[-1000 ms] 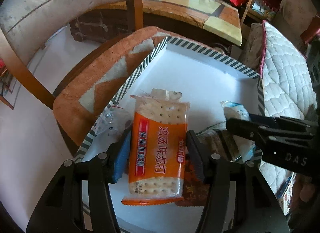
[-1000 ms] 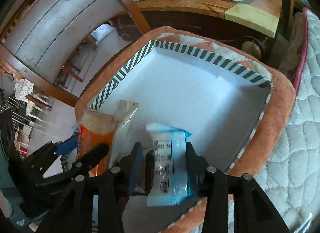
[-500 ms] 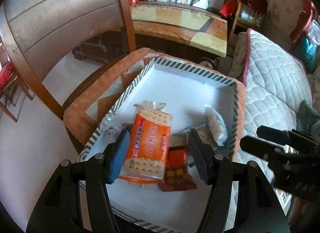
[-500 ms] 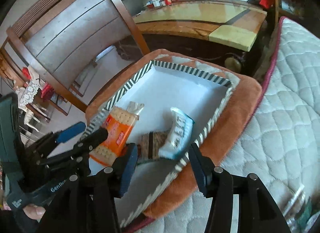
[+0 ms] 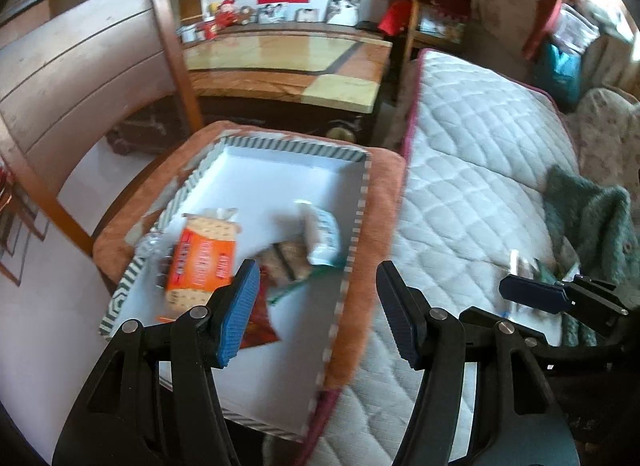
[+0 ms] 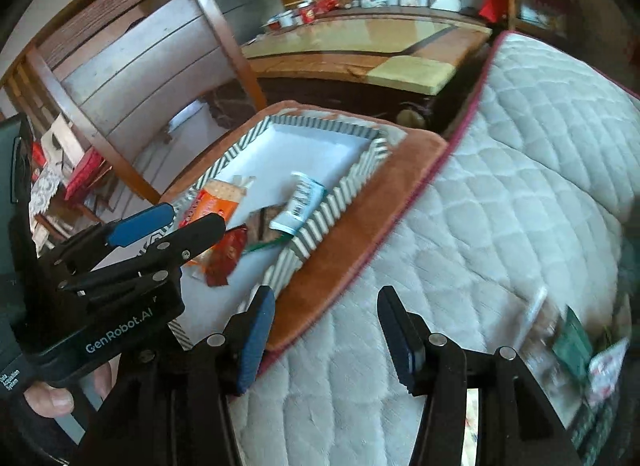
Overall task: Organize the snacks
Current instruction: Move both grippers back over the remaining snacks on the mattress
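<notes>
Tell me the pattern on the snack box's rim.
Dark green and white stripes on the box rim, clearest in the right wrist view.

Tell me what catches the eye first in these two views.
The striped box on an orange cushion stands out, with an orange cracker pack at its left and a blue-and-white packet toward its right wall. Both grippers hang empty, fingers apart. More snacks lie on the white quilt at right.
</notes>
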### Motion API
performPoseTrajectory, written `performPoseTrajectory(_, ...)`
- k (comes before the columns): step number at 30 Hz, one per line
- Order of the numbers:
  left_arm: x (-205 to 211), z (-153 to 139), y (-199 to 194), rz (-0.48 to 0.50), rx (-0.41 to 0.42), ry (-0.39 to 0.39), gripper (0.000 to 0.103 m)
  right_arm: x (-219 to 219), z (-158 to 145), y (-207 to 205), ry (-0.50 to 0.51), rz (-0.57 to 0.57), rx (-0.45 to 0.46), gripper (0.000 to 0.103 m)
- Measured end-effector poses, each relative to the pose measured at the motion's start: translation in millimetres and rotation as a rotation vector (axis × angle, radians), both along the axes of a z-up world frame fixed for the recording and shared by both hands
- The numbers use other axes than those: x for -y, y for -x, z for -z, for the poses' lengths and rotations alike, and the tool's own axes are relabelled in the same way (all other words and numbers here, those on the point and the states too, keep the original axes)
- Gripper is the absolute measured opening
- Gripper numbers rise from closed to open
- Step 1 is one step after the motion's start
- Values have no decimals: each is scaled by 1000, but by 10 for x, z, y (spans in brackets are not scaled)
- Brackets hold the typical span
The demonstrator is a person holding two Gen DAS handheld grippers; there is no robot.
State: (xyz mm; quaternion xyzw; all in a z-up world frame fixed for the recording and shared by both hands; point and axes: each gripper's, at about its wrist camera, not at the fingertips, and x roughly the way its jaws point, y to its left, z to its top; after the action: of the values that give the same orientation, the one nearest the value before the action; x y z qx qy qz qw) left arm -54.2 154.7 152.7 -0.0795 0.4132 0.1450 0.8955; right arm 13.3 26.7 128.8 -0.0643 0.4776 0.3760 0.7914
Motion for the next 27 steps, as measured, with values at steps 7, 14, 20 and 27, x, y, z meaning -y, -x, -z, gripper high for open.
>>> performPoseTrajectory(7, 434, -65, -14, 74, 7, -15, 61, 563, -77, 49, 18, 106, 33, 52)
performPoseTrajectory(14, 819, -120, -49, 138, 15, -22, 61, 993, -166, 152, 43, 178, 70, 53)
performPoseTrajectory(20, 1093, -128, -87, 186, 10, 11, 61, 1378, -289, 225, 72, 260, 130, 57)
performPoseTrajectory(27, 1287, -87, -165, 201, -20, 48, 61, 1760, -309, 223, 104, 335, 162, 61)
